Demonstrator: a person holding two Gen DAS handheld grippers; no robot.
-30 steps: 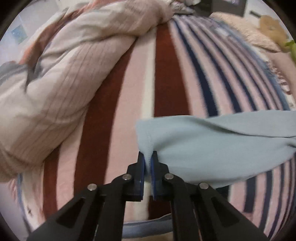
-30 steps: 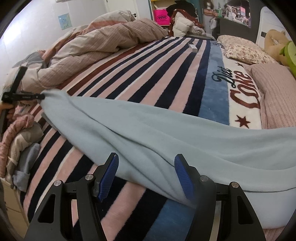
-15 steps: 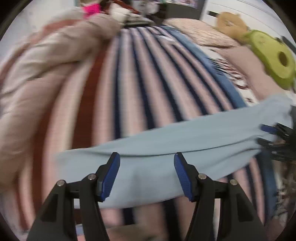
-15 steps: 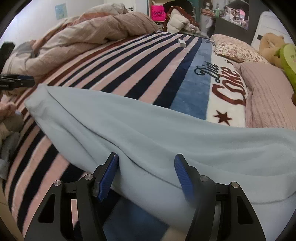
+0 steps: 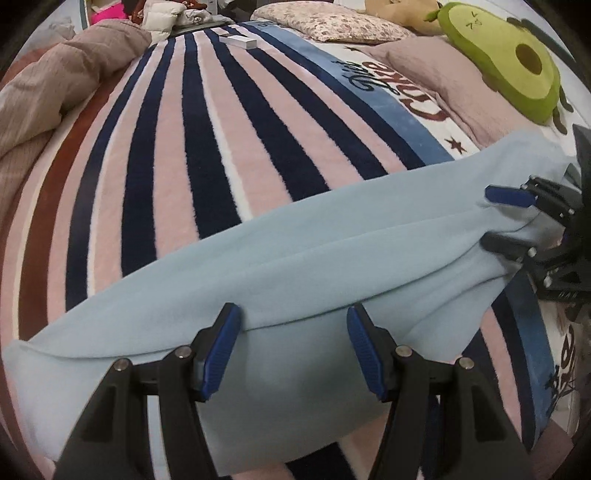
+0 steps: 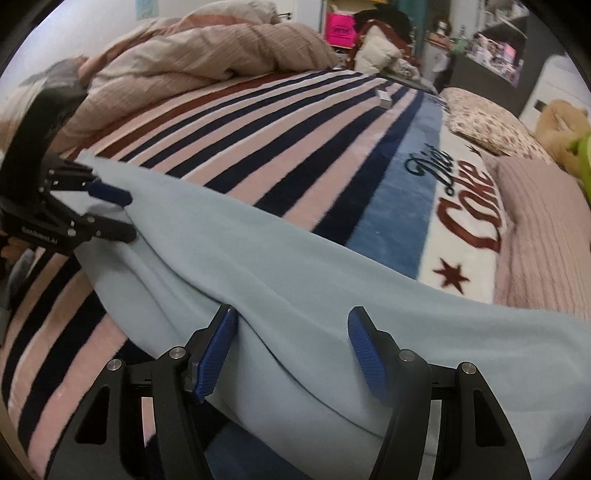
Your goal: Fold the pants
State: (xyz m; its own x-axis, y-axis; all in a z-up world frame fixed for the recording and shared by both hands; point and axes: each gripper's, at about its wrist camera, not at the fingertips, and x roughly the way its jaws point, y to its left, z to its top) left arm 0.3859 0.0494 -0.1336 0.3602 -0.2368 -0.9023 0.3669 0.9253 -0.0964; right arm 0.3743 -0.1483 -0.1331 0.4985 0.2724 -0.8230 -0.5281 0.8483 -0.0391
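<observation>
Across the striped blanket [image 5: 177, 155] from nine to three o'clock lie the pale blue pants [image 5: 295, 258]. Left gripper [image 5: 293, 350] and right gripper [image 6: 290, 349] both gape; whether they touch the cloth is unclear.

"Diet Coke" in script on the striped blanket [image 6: 369, 155]; illegible small print on the left tool [image 6: 110, 212].

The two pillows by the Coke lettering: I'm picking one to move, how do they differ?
The floral pillow is patterned with small flowers and lies farther up the bed; the pink pillow is plain, ribbed, and lies nearer the light blue pants. Both rest on the striped blanket's right side.
</observation>
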